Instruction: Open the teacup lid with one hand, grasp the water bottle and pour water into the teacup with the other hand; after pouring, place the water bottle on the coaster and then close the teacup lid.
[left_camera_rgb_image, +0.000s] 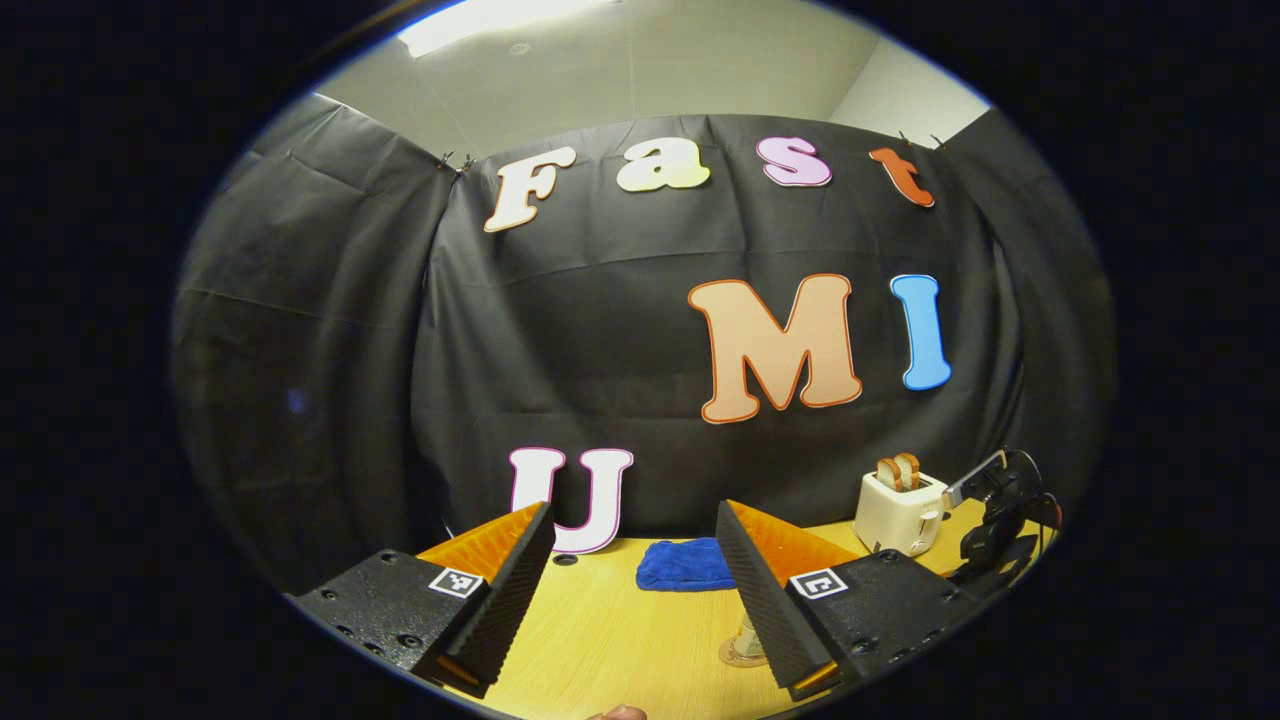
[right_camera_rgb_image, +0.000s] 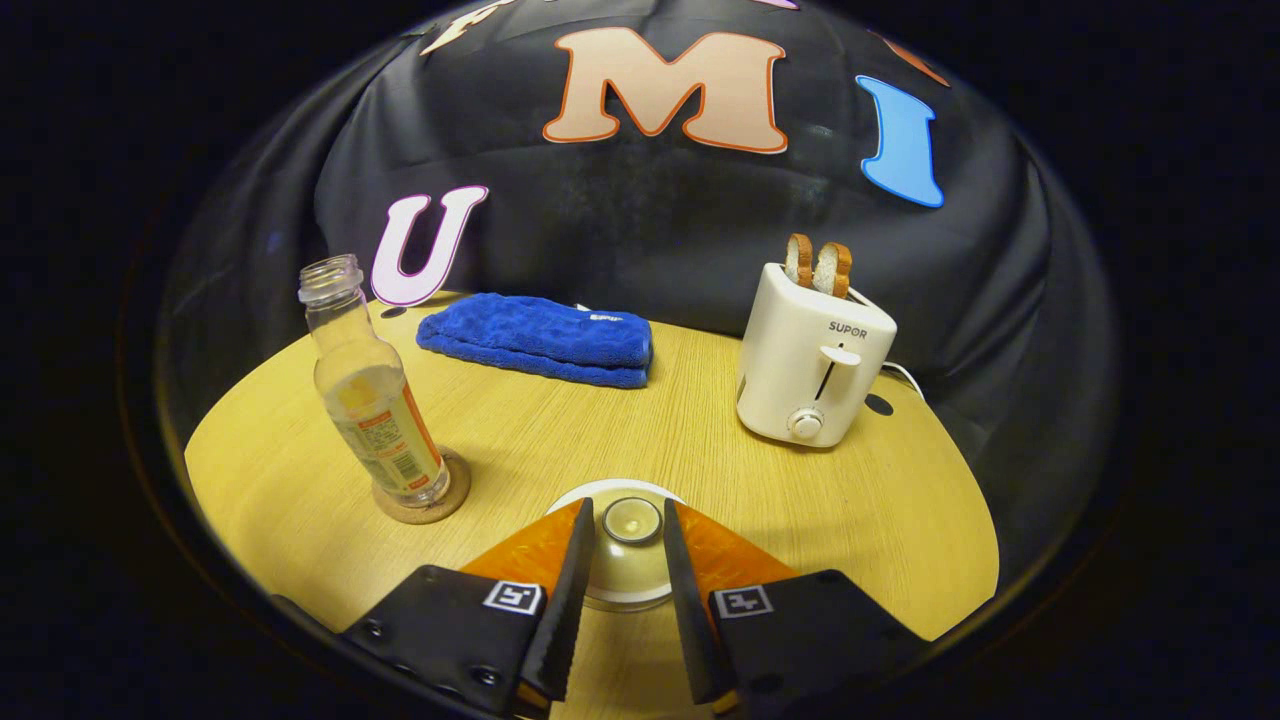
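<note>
Teacup lid (right_camera_rgb_image: 628, 560) sits directly under the right gripper (right_camera_rgb_image: 622, 545), its round knob (right_camera_rgb_image: 632, 520) lying between the two fingers with a thin gap showing on each side, so the jaws are narrowly spread around the knob and not visibly pinching it. The knob stands upright, so its axis points up between the fingers, and the coming move turns on whether they are closing onto it or letting go. With the bottle (right_camera_rgb_image: 368, 395) already standing upright, uncapped, on the round cork coaster (right_camera_rgb_image: 425, 500) to the lid's left, I judge the pouring done and the lid set down on the cup, though the cup itself is hidden beneath it. The lid is a smooth, pale, glazed dome with a white rim; the bottle is clear plastic with a label round its lower half. In the left gripper view the left gripper (left_camera_rgb_image: 632, 575) is held higher and level, jaws wide apart and empty, looking across the light wood-grain table (left_camera_rgb_image: 600, 630), well away from the lid; the right hand is clearly the nearer one. A folded blue towel (right_camera_rgb_image: 540, 340), soft and nubbly, lies at the back, and a white toaster (right_camera_rgb_image: 812, 360) with two bread slices stands to the right.
</note>
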